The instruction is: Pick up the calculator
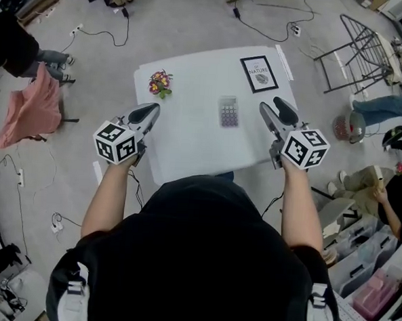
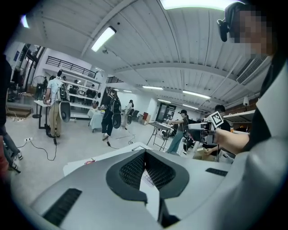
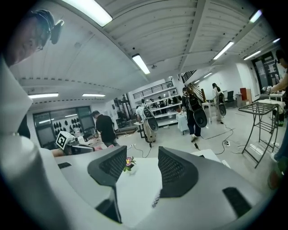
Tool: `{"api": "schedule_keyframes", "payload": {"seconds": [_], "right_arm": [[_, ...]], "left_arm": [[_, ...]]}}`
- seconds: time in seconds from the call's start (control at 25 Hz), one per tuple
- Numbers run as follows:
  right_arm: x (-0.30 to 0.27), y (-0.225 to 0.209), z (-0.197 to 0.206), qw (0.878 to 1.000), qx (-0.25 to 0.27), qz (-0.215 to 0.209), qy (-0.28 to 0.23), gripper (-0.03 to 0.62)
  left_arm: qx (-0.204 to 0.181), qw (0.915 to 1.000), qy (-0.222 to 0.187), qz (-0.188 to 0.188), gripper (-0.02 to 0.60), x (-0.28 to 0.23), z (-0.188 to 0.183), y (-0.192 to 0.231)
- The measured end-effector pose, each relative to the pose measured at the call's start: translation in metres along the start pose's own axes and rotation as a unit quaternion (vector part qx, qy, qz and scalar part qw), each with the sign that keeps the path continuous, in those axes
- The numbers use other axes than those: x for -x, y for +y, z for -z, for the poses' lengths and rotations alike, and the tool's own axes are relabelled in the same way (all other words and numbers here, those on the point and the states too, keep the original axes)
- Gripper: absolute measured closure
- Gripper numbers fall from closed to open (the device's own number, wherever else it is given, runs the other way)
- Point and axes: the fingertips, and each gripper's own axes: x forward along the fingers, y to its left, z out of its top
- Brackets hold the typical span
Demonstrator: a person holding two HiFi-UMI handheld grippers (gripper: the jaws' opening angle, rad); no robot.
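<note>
Nearest the person, the left gripper (image 1: 150,110) hangs over the white table's (image 1: 188,145) left edge, its jaws closed tip to tip on nothing. The right gripper (image 1: 275,108) is over the right edge, jaws apart and empty. Between the two, slightly farther, the calculator (image 1: 229,111) lies flat on the table. Beyond are a small bunch of flowers (image 1: 159,83) at the left and a framed picture (image 1: 259,73) at the right.
</note>
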Motion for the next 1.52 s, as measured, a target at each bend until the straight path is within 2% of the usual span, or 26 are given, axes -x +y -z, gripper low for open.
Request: {"api": "schedule_keyframes", "payload": {"seconds": [0.52,0.76,1.04,1.2,1.52], "right_arm": [[-0.072,-0.082,-0.023,0.995,0.006,-0.093,0.043,0.362],[-0.101,-0.110,-0.016,0.990,0.004,-0.128,0.063,0.362],[-0.130,-0.131,-0.011,0.984,0.001,-0.159,0.078,0.362],[-0.145,-0.133,0.006,0.979,-0.006,-0.178,0.097,0.367],[-0.185,-0.141,0.063,0.966,-0.012,-0.205,0.160,0.379]], "left_arm": [[0.042,0.9961,0.004,-0.078,0.561,-0.069,-0.001,-0.001],[0.054,0.9925,-0.002,-0.109,0.561,-0.092,-0.001,-0.001],[0.071,0.9880,0.011,-0.137,0.561,-0.108,0.014,-0.006],[0.085,0.9846,0.022,-0.152,0.561,-0.110,0.029,-0.006],[0.111,0.9764,0.039,-0.181,0.561,-0.115,0.065,0.004]]}}
